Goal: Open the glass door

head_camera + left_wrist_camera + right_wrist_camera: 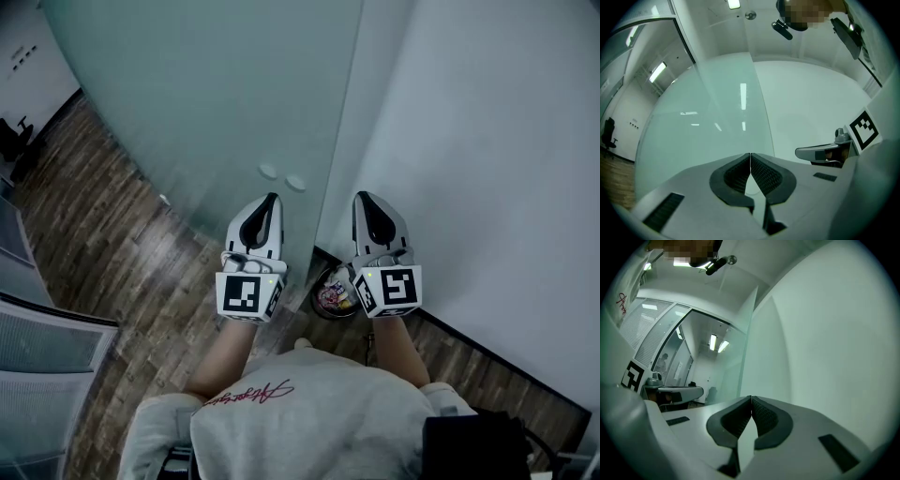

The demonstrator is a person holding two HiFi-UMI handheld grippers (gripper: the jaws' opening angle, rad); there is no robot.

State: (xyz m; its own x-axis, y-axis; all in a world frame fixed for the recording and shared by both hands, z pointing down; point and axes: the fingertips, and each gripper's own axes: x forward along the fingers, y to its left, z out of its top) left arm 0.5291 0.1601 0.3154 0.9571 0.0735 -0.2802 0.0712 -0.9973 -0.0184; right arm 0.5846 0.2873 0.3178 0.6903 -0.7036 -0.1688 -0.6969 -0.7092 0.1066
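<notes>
Before the frosted glass door [216,103], we hold the left gripper [270,200]: jaws clenched together, nothing between them, pointed at the pane. Just right of the door's edge, facing the white wall [487,141], we hold the right gripper [367,198], jaws likewise pressed together and empty; a small bin [330,296] stands beneath that edge.

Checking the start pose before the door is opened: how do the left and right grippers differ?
The left gripper faces the frosted glass door; the right gripper faces the white wall. In the head view the left gripper slants rightward, the right gripper leftward, so their tips converge. Both are shut with nothing between the jaws.
</notes>
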